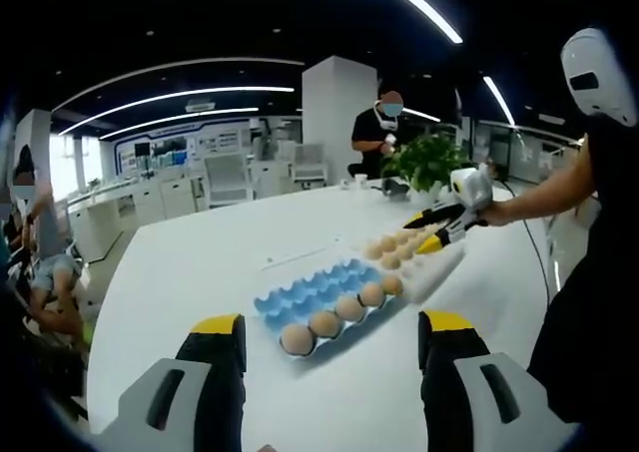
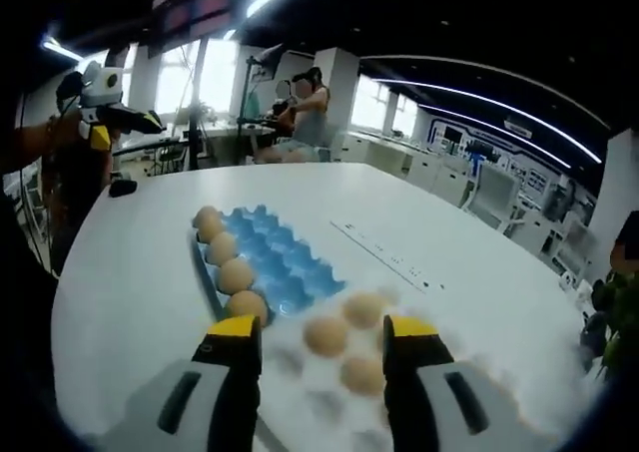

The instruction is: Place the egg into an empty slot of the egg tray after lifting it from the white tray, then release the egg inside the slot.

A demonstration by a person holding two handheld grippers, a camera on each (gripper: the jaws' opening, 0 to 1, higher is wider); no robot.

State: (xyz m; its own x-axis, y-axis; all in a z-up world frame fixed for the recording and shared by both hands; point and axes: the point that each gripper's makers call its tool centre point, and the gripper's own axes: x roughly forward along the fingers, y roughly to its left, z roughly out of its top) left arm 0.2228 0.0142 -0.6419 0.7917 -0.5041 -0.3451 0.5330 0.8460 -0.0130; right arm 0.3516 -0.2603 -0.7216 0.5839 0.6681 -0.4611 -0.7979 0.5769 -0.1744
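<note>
The right gripper [image 2: 319, 357] hangs low over the white tray [image 2: 300, 397] at the bottom of the right gripper view, jaws apart with nothing between them. An egg [image 2: 325, 335] lies in the gap just ahead of the jaw tips, not yet touched as far as I can judge; two more eggs [image 2: 363, 309] sit beside and behind it. The blue egg tray [image 2: 285, 262] lies in the middle of that view, touching or just beside the white tray, with four eggs along its left row and the other slots open.

The left gripper [image 1: 329, 347] rises from the bottom of the left gripper view, jaws apart and empty, well back from both trays on the white table [image 1: 200, 272].

The main risk is the grip itself: closing off-centre could roll the egg sideways into its neighbours, and closing too hard could crack the shell. The eggs in the white tray sit close together, so a jaw tip may nudge one next to it. During the carry, a loose hold could let the egg slip. At the blue tray, lowering onto a ridge between slots, or onto a filled slot, would leave it tipping.

The white tray is blurred and pale in the right gripper view, so its cups are hard to make out. Its near edge is cut off by the frame's bottom. In the left gripper view, the right gripper partly covers the white tray.
</note>
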